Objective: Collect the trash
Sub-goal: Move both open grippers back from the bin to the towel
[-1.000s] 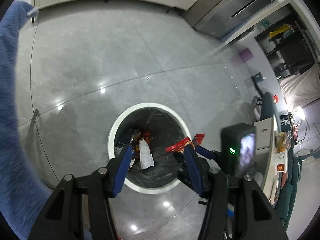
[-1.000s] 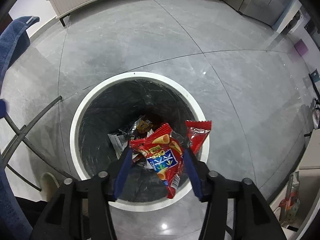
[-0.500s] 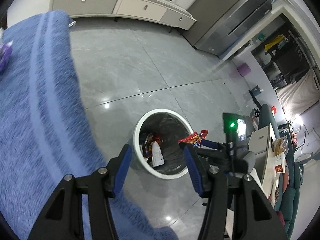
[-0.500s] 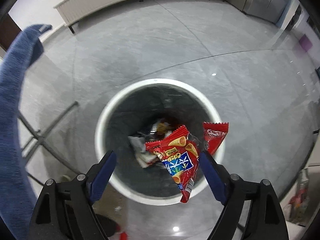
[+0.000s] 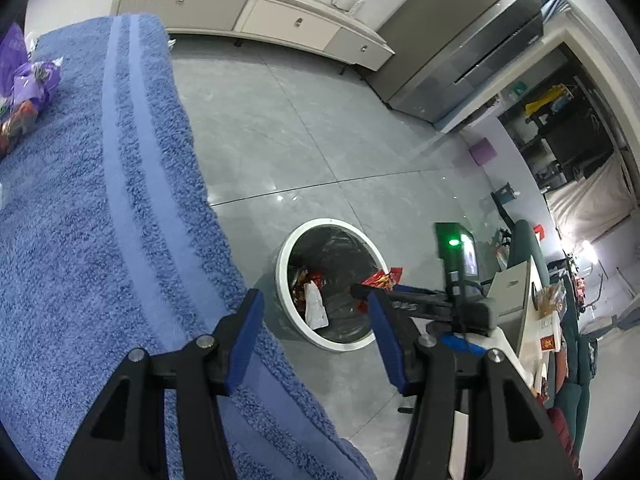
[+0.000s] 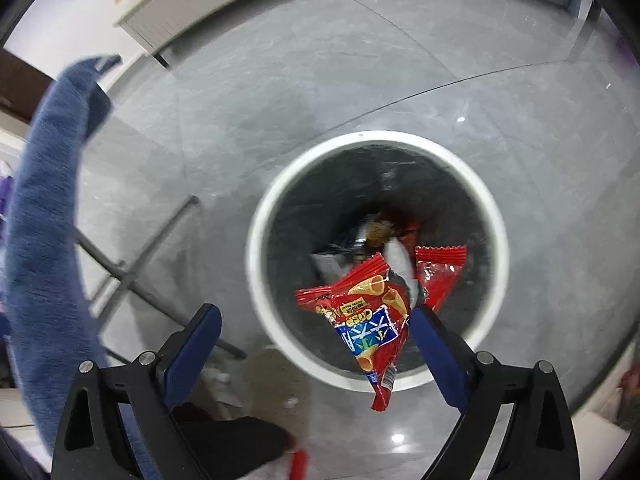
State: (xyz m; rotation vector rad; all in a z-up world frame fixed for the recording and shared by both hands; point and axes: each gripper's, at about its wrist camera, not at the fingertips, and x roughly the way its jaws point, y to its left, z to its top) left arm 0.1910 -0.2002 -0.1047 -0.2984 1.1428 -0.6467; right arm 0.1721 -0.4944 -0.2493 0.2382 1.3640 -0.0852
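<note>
Right wrist view: my right fingers point(image 6: 316, 332) have just been opening wide, and the red snack packet point(image 6: 370, 316) is hanging by the right-hand finger, over the white bin point(image 6: 256, 280) at twelve o'clock. It is risking clinging there and dropping outside. My left fingers point(image 5: 316, 336) are standing part-open, gripping nothing.

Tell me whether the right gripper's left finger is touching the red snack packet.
Apart. In the right wrist view, grey floor and bin rim show between that finger and the red snack packet; the jaws have just been opening.
</note>
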